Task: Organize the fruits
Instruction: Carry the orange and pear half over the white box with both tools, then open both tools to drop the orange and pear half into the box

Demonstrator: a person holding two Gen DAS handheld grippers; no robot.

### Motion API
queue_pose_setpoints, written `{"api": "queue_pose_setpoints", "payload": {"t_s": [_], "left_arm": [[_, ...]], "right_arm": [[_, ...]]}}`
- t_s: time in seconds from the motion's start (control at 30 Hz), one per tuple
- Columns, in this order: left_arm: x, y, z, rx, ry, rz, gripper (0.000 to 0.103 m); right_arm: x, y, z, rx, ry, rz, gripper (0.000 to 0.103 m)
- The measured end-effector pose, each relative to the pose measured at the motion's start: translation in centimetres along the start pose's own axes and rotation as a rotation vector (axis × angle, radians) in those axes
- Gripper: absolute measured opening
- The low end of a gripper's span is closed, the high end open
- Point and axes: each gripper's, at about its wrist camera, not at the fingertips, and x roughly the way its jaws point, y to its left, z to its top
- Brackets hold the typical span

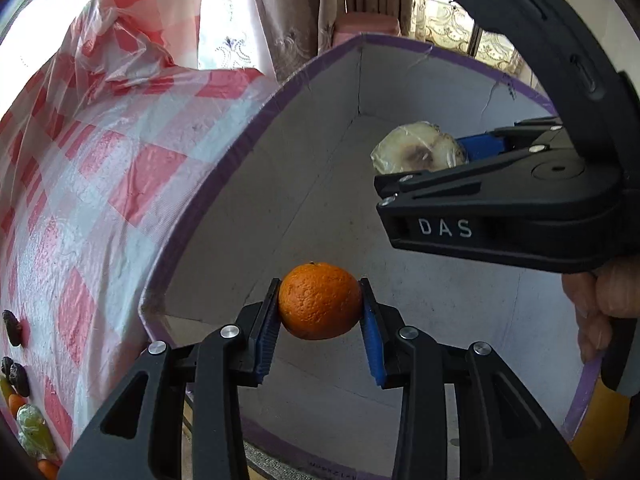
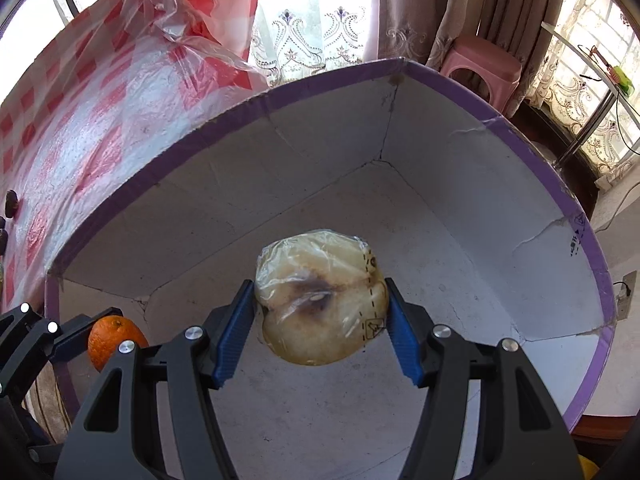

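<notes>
My left gripper (image 1: 320, 306) is shut on an orange (image 1: 319, 301) and holds it over the near-left part of a white cardboard box with a purple rim (image 1: 248, 128). My right gripper (image 2: 322, 304) is shut on a pale plastic-wrapped fruit with a dark bruise (image 2: 320, 296) and holds it above the box floor (image 2: 420, 248). The right gripper also shows in the left wrist view (image 1: 460, 168) with the wrapped fruit (image 1: 416, 152). The orange shows at the lower left of the right wrist view (image 2: 110, 338).
A red-and-white checked plastic cloth (image 1: 100, 184) covers the table left of the box. Several loose fruits (image 1: 24, 408) lie at its near-left edge. A pink stool (image 2: 484, 64) and curtains stand beyond the box.
</notes>
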Motion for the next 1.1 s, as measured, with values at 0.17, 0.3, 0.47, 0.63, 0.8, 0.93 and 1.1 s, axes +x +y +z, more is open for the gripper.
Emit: {"api": "queue_pose_setpoints", "payload": {"t_s": [0.17,0.3,0.47,0.63,0.8,0.93,1.1], "left_arm": [[2.3,-1.1,0.0,0.066,0.077,0.050,0.036],[3.7,-1.8,-0.3,0.109,0.131,0.042,0.036],[4.3,-2.0,-0.6,0.115,0.166,0.023,0.036],[4.4,-1.8,-0.7,0.108,0.160,-0.012,0.037],[4.3,-1.6,-0.9,0.103,0.146,-0.054,0.043],[3.6,0.1,-0.8,0.112,0.104,-0.084,0.065],[2.0,-0.2,-1.5,0.156,0.036,-0.058,0.081]], "right_arm": [[2.1,0.1,0.1,0.000,0.090,-0.051,0.063],[3.6,0.6,0.0,-0.019,0.155,-0.102,0.063],[4.8,0.8,-0.2,-0.021,0.196,-0.128,0.063],[5.6,1.1,-0.1,-0.021,0.220,-0.136,0.070],[6.0,1.6,-0.1,-0.031,0.231,-0.151,0.078],[5.9,0.7,0.0,-0.023,0.218,-0.151,0.082],[4.4,-0.2,-0.1,0.009,0.119,-0.130,0.087]]}}
